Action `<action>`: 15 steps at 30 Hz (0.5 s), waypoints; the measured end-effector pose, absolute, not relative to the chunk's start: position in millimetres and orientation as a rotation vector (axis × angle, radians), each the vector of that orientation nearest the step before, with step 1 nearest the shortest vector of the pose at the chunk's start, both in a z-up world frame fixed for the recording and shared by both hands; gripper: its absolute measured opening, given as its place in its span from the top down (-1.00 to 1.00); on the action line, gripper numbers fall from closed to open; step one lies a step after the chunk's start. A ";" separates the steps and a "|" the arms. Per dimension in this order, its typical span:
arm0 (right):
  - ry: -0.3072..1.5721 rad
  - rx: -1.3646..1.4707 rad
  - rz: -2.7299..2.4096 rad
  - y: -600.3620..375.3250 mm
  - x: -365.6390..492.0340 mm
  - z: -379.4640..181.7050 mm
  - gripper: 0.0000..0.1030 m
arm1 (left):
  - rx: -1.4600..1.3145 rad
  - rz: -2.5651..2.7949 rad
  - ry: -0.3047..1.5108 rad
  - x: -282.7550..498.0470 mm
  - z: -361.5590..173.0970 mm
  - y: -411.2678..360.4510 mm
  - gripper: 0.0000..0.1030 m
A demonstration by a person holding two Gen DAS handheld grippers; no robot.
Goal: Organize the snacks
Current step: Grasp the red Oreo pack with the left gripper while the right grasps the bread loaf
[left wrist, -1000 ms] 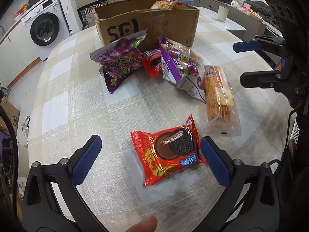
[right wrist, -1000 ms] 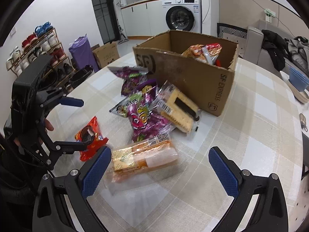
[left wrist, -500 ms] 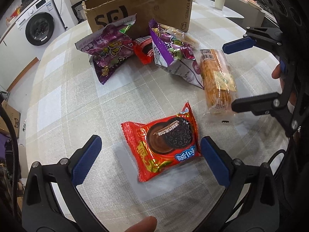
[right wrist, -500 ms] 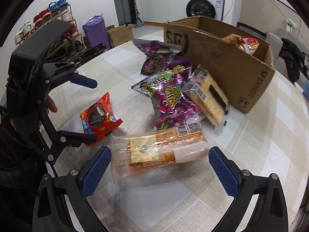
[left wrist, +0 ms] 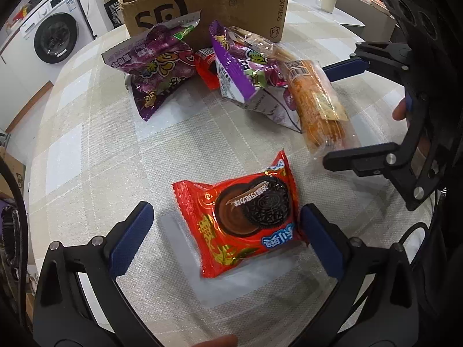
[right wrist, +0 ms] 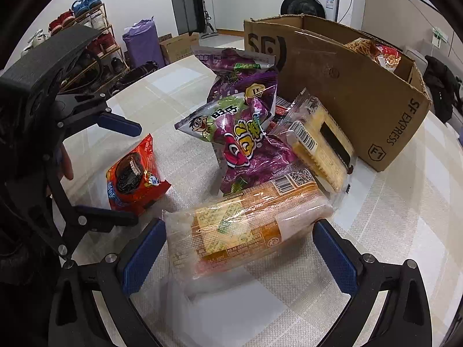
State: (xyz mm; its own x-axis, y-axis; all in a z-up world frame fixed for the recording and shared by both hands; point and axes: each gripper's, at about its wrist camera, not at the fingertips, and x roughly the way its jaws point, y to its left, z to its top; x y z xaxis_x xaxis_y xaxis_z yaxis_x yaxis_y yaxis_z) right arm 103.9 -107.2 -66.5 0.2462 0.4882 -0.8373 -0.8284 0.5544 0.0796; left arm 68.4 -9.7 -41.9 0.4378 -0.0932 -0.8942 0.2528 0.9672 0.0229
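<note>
Lying between open left tool (left wrist: 222,237) pads: red cookie packet (left wrist: 243,219).

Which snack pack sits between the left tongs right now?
The red Oreo pack, lying flat and alone between the open left tongs. The purple bags and cracker sleeve lie farther off, by the box.

Both wrist views look down close over the surface (left wrist: 86,150), crossing gazes, sharing the snack pile (right wrist: 246,133) and cardboard box (left wrist: 231,5).
</note>
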 end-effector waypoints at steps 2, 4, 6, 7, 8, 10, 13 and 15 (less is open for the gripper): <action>0.956 -0.415 0.934 -103.9 106.2 -67.2 -0.99 | 0.160 -0.222 1.100 68.9 -43.0 -10.6 -0.93; 0.955 -0.406 0.935 -103.6 106.6 -65.8 -0.99 | 0.151 -0.226 1.099 69.5 -42.9 -10.8 -0.88; 0.950 -0.386 0.945 -108.2 107.1 -61.6 -0.99 | 0.140 -0.234 1.095 69.2 -42.8 -11.2 -0.74; 0.945 -0.375 0.949 -108.2 108.4 -59.0 -0.99 | 0.134 -0.239 1.092 68.5 -41.6 -10.0 -0.62; 0.941 -0.356 0.953 -109.8 109.6 -55.9 -0.99 | 0.129 -0.243 1.091 68.5 -40.8 -9.4 -0.54; 0.940 -0.327 0.949 -111.1 111.3 -52.0 -0.99 | 0.127 -0.247 1.087 67.7 -40.1 -9.5 -0.45; 0.957 -0.303 0.909 -104.6 116.1 -49.8 -0.99 | 0.119 -0.262 1.076 65.3 -38.0 -9.5 -0.16; 0.979 -0.309 0.866 -98.9 118.6 -51.1 -0.99 | 0.120 -0.263 1.069 64.4 -36.6 -9.7 -0.09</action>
